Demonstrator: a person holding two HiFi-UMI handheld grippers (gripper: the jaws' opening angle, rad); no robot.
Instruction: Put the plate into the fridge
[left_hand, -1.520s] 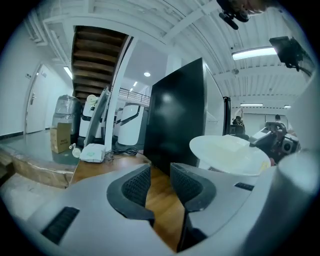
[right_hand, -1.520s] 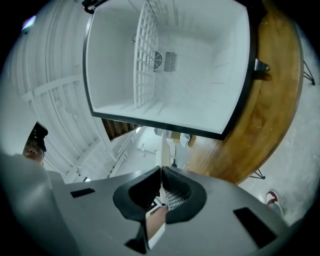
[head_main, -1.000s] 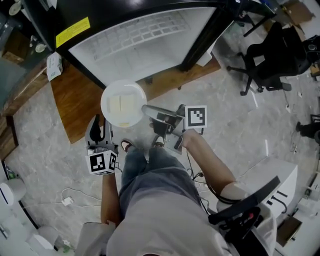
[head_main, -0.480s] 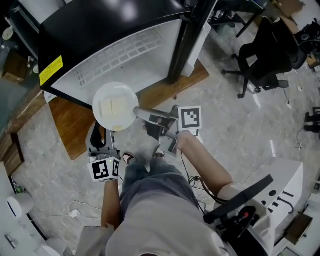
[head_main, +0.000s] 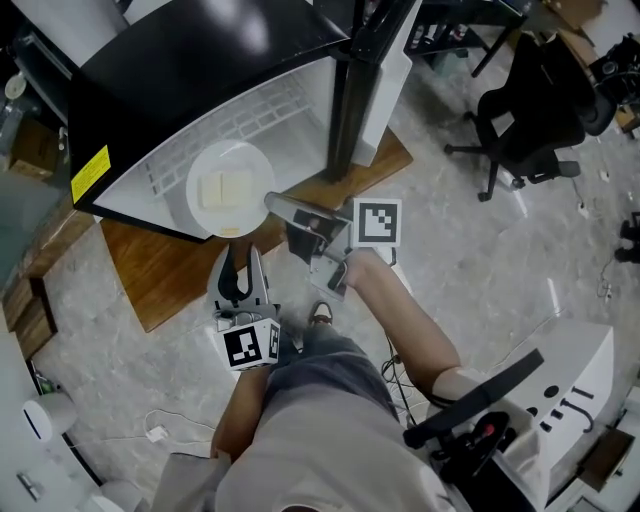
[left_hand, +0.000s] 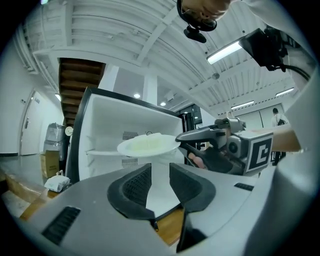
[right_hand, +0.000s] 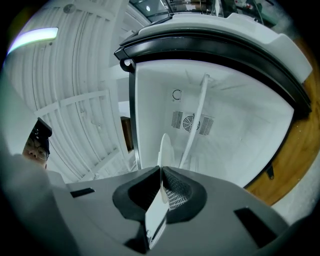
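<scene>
A white plate (head_main: 228, 190) with pale food on it is held level in front of the open fridge (head_main: 262, 112), at the mouth of its white interior. My right gripper (head_main: 272, 206) is shut on the plate's right rim; in the right gripper view the plate (right_hand: 163, 150) runs edge-on between the pads. My left gripper (head_main: 238, 264) hangs just below and in front of the plate, apart from it. Its jaws are closing with nothing between them. The left gripper view looks up at the plate (left_hand: 147, 145) and the fridge shelf (left_hand: 102, 151) behind it.
The fridge stands on a wooden platform (head_main: 175, 275), with its open door (head_main: 352, 85) edge-on to the right of the opening. A black office chair (head_main: 540, 110) is at the right. A white machine (head_main: 565, 400) stands at the lower right on the stone floor.
The plate, with the right gripper on it, has come closer to the fridge opening. The left gripper has moved right and forward to sit under the plate.
</scene>
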